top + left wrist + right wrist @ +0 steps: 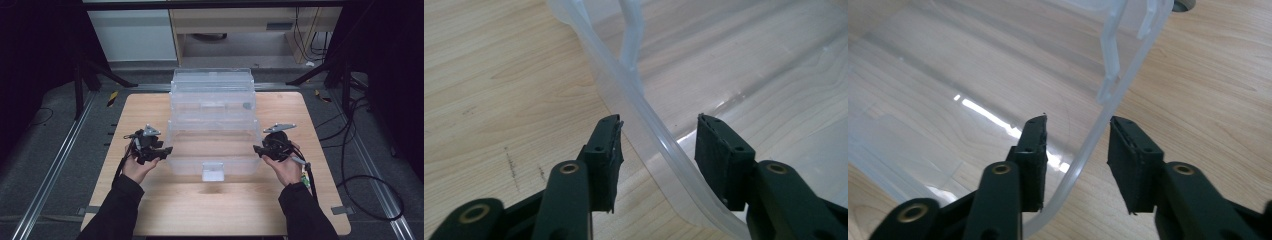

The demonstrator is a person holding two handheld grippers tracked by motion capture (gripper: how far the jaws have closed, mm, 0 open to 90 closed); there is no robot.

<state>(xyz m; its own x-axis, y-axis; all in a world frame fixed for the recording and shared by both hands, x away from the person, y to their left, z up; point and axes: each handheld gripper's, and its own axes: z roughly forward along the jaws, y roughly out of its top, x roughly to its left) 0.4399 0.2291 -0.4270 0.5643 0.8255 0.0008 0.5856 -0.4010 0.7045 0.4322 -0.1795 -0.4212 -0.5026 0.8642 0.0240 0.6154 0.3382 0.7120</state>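
A clear plastic storage box [215, 165] stands in the middle of the wooden table, with a white latch [212, 171] on its near wall. My left gripper [169, 150] is at the box's left side. In the left gripper view its jaws [658, 135] straddle the box's rim [644, 117], with a gap showing beside the pads. My right gripper [256, 149] is at the box's right side. Its jaws [1078, 135] likewise stand either side of the rim [1120, 85] without pressing on it. Both grippers are open.
Behind the box a second clear plastic part [212, 90], a lid or another box, rises toward the table's far edge. Bare wood [145, 112] lies left, right and in front. Cables [370, 185] and stand legs [320, 72] are on the floor around the table.
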